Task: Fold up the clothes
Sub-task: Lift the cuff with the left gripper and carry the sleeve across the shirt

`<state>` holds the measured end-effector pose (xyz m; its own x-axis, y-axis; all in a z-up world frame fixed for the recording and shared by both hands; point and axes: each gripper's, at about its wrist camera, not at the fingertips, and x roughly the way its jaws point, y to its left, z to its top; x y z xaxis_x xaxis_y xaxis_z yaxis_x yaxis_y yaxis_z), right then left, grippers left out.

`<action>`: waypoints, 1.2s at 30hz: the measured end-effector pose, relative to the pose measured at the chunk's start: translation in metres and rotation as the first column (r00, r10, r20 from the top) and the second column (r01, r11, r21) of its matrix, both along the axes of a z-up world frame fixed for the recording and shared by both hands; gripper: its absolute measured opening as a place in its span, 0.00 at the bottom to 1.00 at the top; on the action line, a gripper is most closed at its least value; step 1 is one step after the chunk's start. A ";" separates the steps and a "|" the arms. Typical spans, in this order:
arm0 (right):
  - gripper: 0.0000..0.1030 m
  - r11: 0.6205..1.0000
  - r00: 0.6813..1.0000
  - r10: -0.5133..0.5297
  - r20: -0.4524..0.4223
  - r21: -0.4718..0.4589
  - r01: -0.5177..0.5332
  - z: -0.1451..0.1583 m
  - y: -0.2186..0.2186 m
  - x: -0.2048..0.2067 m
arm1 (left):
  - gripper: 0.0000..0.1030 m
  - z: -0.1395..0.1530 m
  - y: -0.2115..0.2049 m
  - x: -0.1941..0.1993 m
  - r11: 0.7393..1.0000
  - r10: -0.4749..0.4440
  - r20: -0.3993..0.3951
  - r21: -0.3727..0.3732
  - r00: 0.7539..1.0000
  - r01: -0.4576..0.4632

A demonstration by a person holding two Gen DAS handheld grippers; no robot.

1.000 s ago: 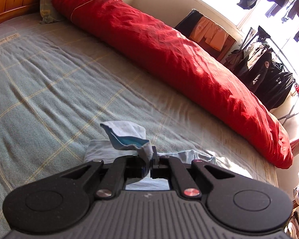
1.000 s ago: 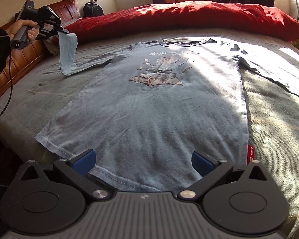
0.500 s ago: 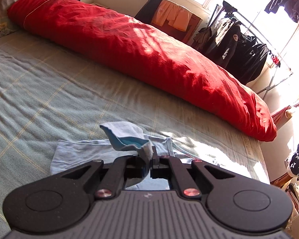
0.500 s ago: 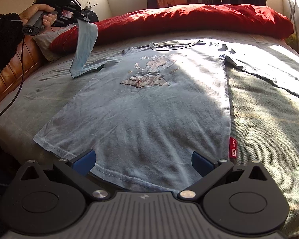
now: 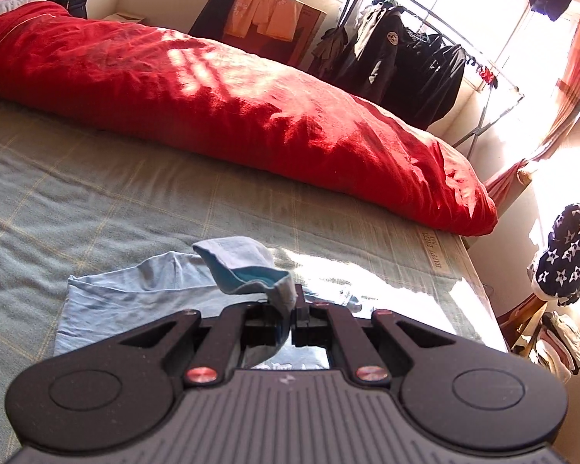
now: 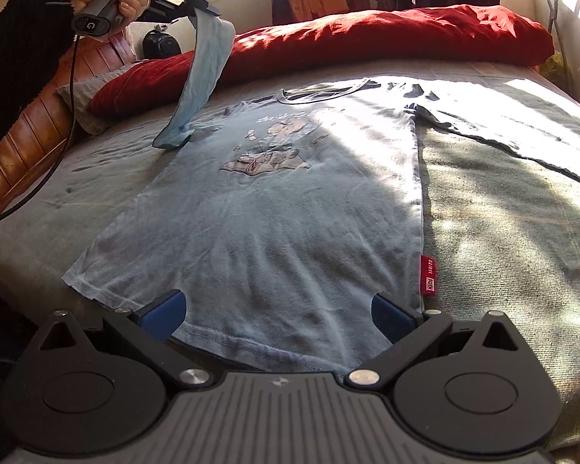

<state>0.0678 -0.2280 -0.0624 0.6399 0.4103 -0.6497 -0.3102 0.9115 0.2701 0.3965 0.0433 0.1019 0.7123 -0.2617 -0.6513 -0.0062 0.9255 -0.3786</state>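
Note:
A light blue long-sleeve shirt [image 6: 282,224] with a cartoon print lies flat, front up, on the bed. My left gripper [image 5: 294,305] is shut on the cuff of its left sleeve [image 5: 247,266]. In the right wrist view that gripper [image 6: 208,9] holds the sleeve [image 6: 205,73] lifted high above the shoulder, hanging down to the shirt. My right gripper [image 6: 278,315] is open, its blue pads either side of the shirt's bottom hem, holding nothing. The other sleeve [image 6: 514,143] lies stretched out to the right.
A long red duvet [image 6: 386,38] lies rolled along the far side of the bed. A wooden headboard [image 6: 23,147] and a pillow [image 6: 85,92] are at the left. A rack of dark clothes [image 5: 413,65] stands by the window beyond the bed.
My left gripper has risen and moved right toward the shirt's middle, carrying the sleeve, which now hangs longer and steeper. My right gripper has stayed open at the hem.

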 end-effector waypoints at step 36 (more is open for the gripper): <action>1.00 1.000 1.000 -0.007 0.000 0.000 0.007 0.001 0.003 -0.004 | 0.02 -0.093 -0.194 -0.122 0.696 -0.612 -0.122 0.386 0.781 0.606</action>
<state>0.0633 -0.2247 -0.0612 0.6433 0.4055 -0.6494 -0.3036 0.9138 0.2699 0.2749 -0.1510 0.0092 0.4962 -0.3736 -0.7837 0.6133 0.7898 0.0118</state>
